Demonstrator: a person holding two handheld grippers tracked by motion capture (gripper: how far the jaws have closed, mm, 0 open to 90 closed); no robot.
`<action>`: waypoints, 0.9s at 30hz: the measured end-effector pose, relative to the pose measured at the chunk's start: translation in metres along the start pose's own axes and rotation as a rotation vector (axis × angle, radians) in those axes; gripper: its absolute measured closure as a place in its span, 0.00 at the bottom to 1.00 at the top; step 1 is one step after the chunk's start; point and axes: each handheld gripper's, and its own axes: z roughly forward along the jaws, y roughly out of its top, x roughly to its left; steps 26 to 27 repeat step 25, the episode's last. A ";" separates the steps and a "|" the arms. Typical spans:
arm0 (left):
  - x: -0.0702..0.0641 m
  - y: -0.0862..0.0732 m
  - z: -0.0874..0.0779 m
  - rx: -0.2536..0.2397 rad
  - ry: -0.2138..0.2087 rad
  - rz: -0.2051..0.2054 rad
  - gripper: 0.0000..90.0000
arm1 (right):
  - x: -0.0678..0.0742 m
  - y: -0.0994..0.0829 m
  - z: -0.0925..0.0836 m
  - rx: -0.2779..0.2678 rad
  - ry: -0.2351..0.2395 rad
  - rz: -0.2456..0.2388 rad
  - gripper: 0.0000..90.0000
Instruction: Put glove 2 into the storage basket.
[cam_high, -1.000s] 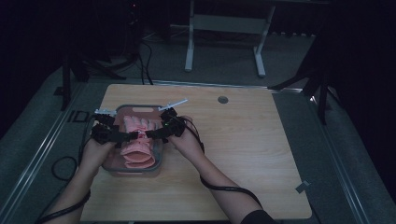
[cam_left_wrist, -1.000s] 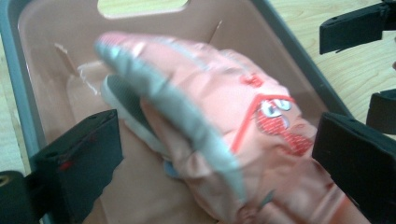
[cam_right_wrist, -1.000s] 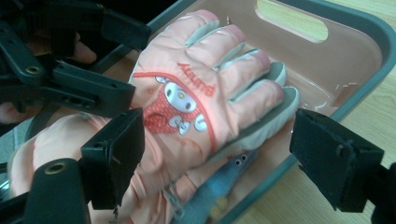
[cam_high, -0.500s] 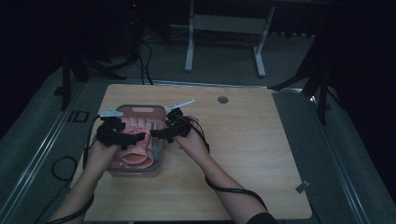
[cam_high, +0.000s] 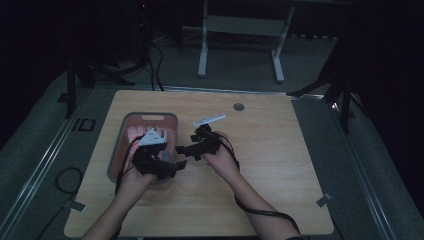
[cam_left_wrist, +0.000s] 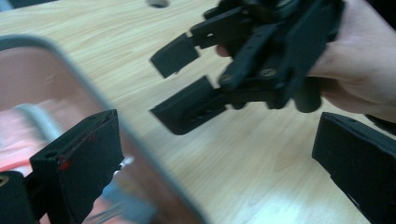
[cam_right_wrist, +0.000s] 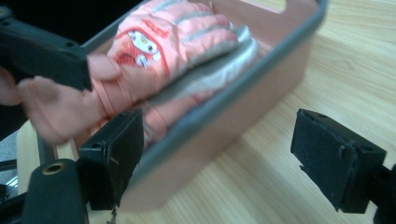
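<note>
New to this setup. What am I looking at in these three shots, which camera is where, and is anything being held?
No robot here: a person holds a two-jaw gripper in each hand. The high view looks down on a wooden table; the left gripper and right gripper come in from the bottom. The other two cameras ride on the grippers and look along their black jaws. On the table stands a pink bin with a grey rim, holding pink gloves. The left gripper view looks past the bin's rim at the right gripper. Both grippers' jaws stand wide apart with nothing between them, so nothing is held.
</note>
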 end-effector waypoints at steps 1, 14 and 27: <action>-0.006 -0.001 0.003 -0.007 -0.015 0.005 0.02 | -0.002 -0.003 -0.003 -0.005 -0.004 -0.005 0.19; -0.068 -0.038 0.056 0.024 -0.161 0.120 0.02 | -0.034 -0.075 -0.038 -0.018 -0.030 -0.092 0.17; -0.080 -0.064 0.085 0.085 -0.250 0.142 0.02 | -0.046 -0.114 -0.041 0.030 -0.035 -0.115 0.16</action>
